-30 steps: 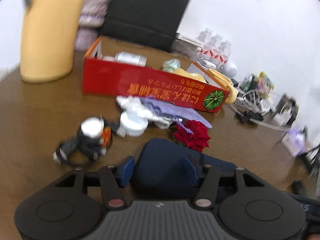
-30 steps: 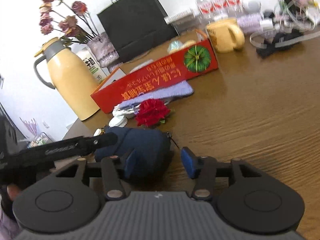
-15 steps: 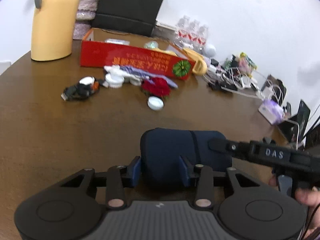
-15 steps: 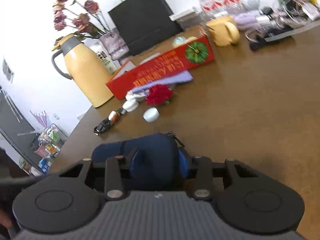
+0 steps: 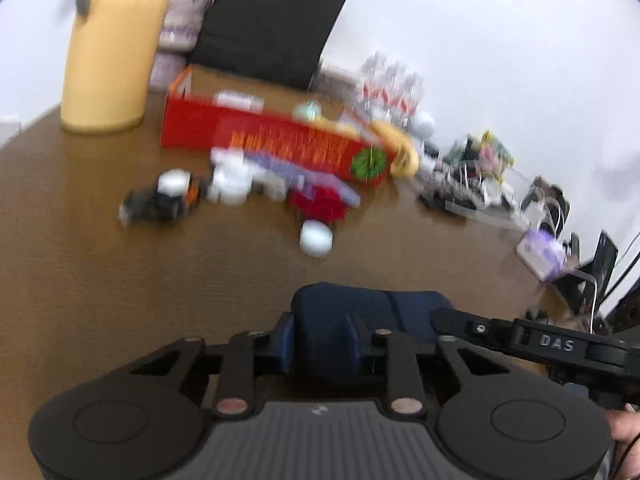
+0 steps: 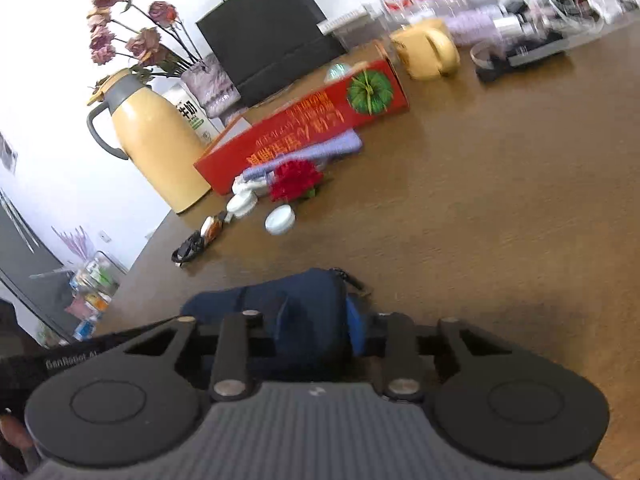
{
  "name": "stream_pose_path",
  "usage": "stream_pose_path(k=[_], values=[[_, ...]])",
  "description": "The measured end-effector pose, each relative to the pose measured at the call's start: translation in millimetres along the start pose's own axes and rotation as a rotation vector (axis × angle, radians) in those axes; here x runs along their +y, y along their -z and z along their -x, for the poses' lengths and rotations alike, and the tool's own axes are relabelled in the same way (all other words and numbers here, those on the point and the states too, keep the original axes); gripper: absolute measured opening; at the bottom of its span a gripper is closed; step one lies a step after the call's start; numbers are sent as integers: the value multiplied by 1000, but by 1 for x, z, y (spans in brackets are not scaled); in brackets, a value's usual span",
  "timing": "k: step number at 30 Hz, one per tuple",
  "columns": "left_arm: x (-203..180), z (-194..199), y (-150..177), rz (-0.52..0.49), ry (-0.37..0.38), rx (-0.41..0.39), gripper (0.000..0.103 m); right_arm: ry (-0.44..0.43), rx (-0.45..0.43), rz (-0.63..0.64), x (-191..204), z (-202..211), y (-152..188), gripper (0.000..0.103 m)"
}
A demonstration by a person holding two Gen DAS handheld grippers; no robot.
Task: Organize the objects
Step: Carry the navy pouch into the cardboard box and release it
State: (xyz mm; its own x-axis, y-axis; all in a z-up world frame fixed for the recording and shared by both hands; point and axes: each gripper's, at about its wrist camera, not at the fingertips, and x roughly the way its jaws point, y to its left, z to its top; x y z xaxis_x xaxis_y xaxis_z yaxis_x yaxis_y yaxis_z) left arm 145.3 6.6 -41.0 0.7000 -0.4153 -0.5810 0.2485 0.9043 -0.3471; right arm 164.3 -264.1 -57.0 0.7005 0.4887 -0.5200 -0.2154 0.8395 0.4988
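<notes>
A dark blue zip pouch (image 5: 360, 312) is held above the brown table between both grippers. My left gripper (image 5: 322, 340) is shut on its left end. My right gripper (image 6: 320, 322) is shut on its right end (image 6: 304, 300), where the zipper pull hangs. Beyond lie a red fabric rose (image 6: 296, 180), a white round jar (image 6: 280, 220), a white lid (image 6: 242, 204), a lilac cloth (image 6: 316, 150) and a black-and-orange small item (image 6: 200, 236). An open red cardboard box (image 6: 316, 116) stands behind them.
A yellow thermos jug (image 6: 156, 144), a vase of dried flowers (image 6: 208, 80) and a black paper bag (image 6: 268, 32) stand at the back. A yellow mug (image 6: 428, 54), water bottles (image 5: 390, 84) and tangled cables (image 5: 472, 184) fill the right side.
Both grippers have lifted the blue pouch and drawn it back from the clutter; a second ago the right gripper was open beside it. The views now tip and swing slightly towards the box.
</notes>
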Motion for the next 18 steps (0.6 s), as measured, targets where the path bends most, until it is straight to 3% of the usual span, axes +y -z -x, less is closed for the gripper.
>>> stream_pose_path(k=[6, 10, 14, 18], values=[[0, -23, -104, -101, -10, -174, 25, -25, -145, 117, 28, -32, -93, 29], [22, -80, -189, -66, -28, -155, 25, 7, -203, 150, 44, -86, -171, 29], [48, -137, -236, -43, -106, -101, 25, 43, -115, 128, 42, -161, -228, 29], [68, -168, -242, -37, -173, -25, 25, 46, 36, 74, 29, -220, -241, 30]])
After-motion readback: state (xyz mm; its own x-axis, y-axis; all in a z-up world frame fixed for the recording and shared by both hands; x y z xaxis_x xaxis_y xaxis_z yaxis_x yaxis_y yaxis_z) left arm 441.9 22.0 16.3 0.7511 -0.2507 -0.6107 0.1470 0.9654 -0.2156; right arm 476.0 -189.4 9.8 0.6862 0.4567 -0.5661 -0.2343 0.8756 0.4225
